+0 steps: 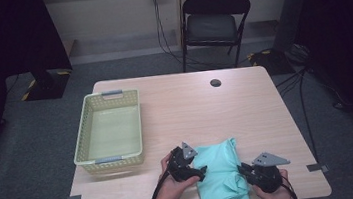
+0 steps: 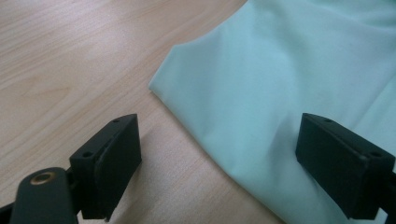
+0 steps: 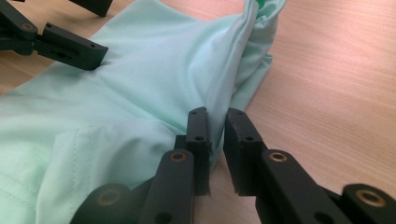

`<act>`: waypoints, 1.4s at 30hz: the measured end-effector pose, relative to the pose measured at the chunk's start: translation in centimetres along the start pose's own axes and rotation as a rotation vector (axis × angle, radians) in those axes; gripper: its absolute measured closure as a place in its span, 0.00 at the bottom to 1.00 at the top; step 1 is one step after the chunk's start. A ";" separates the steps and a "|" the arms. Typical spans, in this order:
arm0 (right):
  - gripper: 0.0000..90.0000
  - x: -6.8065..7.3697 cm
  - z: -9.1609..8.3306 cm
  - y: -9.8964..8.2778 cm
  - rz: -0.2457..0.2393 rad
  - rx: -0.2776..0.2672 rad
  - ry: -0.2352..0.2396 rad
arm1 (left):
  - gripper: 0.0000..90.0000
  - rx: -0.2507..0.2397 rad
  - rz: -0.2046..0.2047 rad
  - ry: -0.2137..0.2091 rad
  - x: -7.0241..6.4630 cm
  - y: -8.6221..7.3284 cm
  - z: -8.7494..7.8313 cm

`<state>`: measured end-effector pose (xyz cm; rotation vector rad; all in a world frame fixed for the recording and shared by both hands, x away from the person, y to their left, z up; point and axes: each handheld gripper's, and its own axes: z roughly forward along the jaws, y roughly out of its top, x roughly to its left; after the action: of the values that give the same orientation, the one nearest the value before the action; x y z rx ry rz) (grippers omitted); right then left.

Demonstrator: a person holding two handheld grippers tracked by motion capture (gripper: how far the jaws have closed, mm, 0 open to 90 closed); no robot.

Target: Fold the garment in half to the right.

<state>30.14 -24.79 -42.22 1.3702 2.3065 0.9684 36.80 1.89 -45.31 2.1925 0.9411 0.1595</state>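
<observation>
On table, mint garment (image 1: 220, 172), folds bunched, edge cropped

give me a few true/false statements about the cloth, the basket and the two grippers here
1. The mint green cloth lies on the table, outside the basket. True.
2. The basket holds folded clothes. False: nothing lies in it.
3. The left gripper stands open, one jaw over the cloth and one over bare wood. True.
4. The right gripper is wide open and far from the cloth. False: its jaws are nearly shut at the cloth's edge, with a fold between them.
5. A folding chair stands beyond the table. True.
</observation>
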 end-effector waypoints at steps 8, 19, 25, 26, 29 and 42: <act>0.78 -0.9 -0.5 -0.4 0.003 -0.027 0.010 | 0.15 -0.005 -0.008 -0.005 0.1 0.0 0.0; 0.42 -3.7 -0.9 1.2 0.011 -0.063 0.007 | 0.17 0.020 -0.034 0.016 0.6 0.4 -1.8; 0.36 -5.5 -0.8 0.7 0.034 -0.030 -0.031 | 0.17 0.037 -0.053 0.054 1.5 -1.0 -3.7; 0.35 -5.7 -0.7 0.5 0.037 -0.019 -0.042 | 0.17 0.048 -0.051 0.066 1.6 -1.4 -3.8; 0.32 -6.2 -0.3 -0.3 0.039 0.015 -0.059 | 0.19 0.074 -0.058 0.075 2.0 -2.5 -4.5; 0.19 -6.4 0.4 -1.1 0.035 0.050 -0.102 | 0.12 0.105 -0.025 0.075 1.5 -4.0 -5.4</act>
<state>32.85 -30.45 -43.88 1.4499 2.2519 0.8360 33.55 7.85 -44.33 2.2829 1.0399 0.1857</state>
